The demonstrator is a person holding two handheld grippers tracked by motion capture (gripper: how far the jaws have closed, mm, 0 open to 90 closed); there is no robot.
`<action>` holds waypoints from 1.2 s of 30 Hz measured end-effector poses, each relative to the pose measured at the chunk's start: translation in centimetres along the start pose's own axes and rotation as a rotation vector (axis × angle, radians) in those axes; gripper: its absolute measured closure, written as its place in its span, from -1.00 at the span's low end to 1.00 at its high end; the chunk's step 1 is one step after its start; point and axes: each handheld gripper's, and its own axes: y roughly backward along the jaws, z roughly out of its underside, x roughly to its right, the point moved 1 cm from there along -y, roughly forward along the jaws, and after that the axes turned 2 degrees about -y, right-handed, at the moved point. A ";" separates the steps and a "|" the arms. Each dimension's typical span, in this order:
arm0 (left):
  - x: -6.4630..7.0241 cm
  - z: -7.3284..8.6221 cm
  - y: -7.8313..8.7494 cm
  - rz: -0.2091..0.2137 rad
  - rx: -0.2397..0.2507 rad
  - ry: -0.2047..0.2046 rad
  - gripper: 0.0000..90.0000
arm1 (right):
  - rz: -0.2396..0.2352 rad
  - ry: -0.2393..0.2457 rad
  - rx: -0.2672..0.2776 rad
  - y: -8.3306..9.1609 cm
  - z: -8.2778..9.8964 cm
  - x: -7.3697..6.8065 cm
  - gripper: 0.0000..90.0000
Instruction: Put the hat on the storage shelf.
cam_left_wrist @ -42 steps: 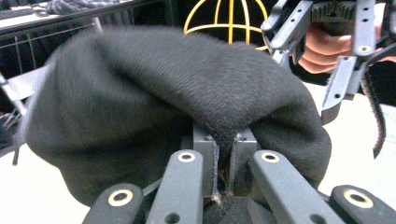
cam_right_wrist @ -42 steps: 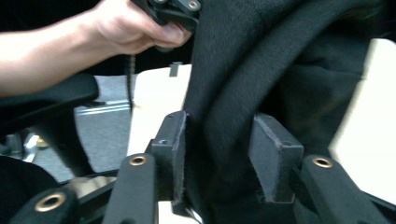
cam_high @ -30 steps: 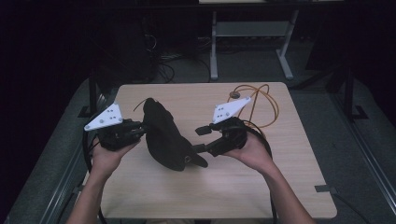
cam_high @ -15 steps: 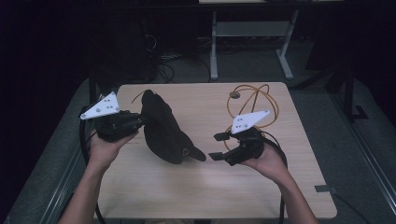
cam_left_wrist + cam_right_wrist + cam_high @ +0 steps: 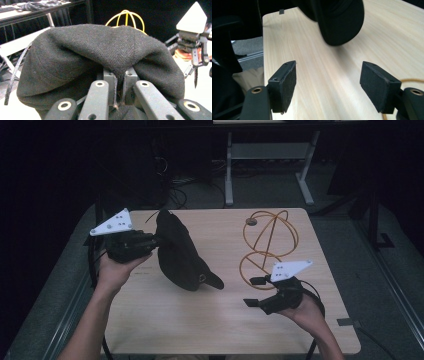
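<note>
Item: dark cap [image 5: 181,252], woollen herringbone weave, stiff brim. Location: left-centre of the table [image 5: 165,320], tipped up on edge, brim pointing right and near, lower edge apparently touching the wood.

Left gripper [image 5: 150,241]: mine, jaws pressed together on a fold of the cap's fabric at its left side. In the left gripper view the cloth bunches between the pads [image 5: 110,77] and drapes over them. I judge this pinch is what keeps the cap propped rather than lying flat.

Right gripper [image 5: 255,291]: mine, jaws spread wide, nothing between them, held low over the near-right part of the table, well apart from the cap. In the right gripper view the brim [image 5: 342,22] lies ahead of the open pads [image 5: 287,82], bare wood between. I judge it stands ready to take the brim.

Other: orange wire frame [image 5: 267,242], looped and cage-like, right of the cap and just beyond my right gripper; close enough to snag that gripper's cable, though not between gripper and brim.
</note>
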 end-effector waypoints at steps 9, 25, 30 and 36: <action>-0.1 -2.4 -1.1 0.038 0.006 -0.027 0.89 | 0.065 -0.025 -0.067 1.1 4.2 0.4 -0.41; -1.5 -6.3 -5.5 0.110 -0.025 -0.036 0.89 | 0.186 -0.103 -0.032 3.7 6.8 3.4 -0.45; -1.7 -7.3 -7.1 0.140 -0.024 -0.034 0.88 | 0.222 -0.110 -0.019 4.2 7.1 3.8 -0.45; -1.7 -8.4 -8.9 0.180 -0.027 -0.035 0.88 | 0.242 -0.120 0.006 4.8 7.2 4.0 -0.45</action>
